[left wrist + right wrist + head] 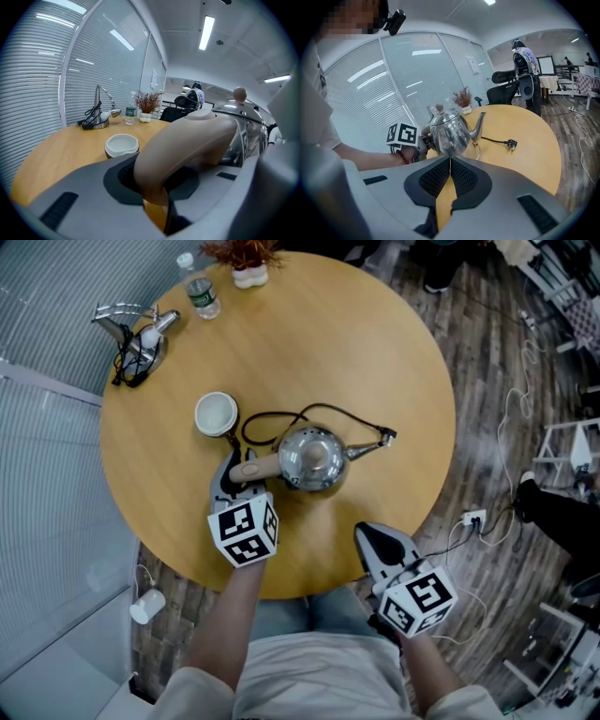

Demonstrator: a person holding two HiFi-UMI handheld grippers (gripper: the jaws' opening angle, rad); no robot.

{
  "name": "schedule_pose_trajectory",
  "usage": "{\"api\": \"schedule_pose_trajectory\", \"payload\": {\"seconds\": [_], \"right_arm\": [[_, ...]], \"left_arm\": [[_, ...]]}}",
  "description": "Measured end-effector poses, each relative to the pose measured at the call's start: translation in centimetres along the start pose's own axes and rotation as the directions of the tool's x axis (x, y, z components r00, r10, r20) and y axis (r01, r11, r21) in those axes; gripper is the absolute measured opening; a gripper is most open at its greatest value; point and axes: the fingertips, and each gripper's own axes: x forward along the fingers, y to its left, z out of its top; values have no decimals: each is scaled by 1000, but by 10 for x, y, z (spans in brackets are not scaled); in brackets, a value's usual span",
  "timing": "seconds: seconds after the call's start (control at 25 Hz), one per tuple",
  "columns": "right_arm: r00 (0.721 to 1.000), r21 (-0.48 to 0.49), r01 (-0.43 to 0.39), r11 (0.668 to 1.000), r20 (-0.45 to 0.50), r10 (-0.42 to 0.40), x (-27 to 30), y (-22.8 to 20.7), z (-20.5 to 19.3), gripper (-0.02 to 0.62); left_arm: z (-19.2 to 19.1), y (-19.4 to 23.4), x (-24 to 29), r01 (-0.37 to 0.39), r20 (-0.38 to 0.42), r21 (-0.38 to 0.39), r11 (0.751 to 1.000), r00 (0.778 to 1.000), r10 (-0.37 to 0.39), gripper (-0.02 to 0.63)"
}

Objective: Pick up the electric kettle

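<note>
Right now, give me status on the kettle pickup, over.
Left gripper shut on kettle handle; right gripper shut, empty. Kettle upright. Cord loops behind it, white bowl beside left gripper.

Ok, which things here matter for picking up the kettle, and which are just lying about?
Job: electric kettle; its handle; left gripper, shut on that handle.
Lying about: white bowl; water bottle; potted plant; metal stand with cables.

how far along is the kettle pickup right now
Done: the left gripper is closed on the beige handle of the kettle. In hand: that grip; the right gripper is shut and empty, back at the edge of the table. Left: the lift itself, since the kettle looks to be sitting on the table.
</note>
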Motion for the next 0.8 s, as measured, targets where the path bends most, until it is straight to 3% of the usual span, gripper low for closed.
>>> {"api": "schedule_pose_trajectory", "payload": {"seconds": [0.8], "right_arm": [[999, -36, -9, 999, 50, 10, -17, 4, 16, 32]], "left_arm": [[31, -12, -34, 38, 29, 1, 999, 999, -38, 77]]}}
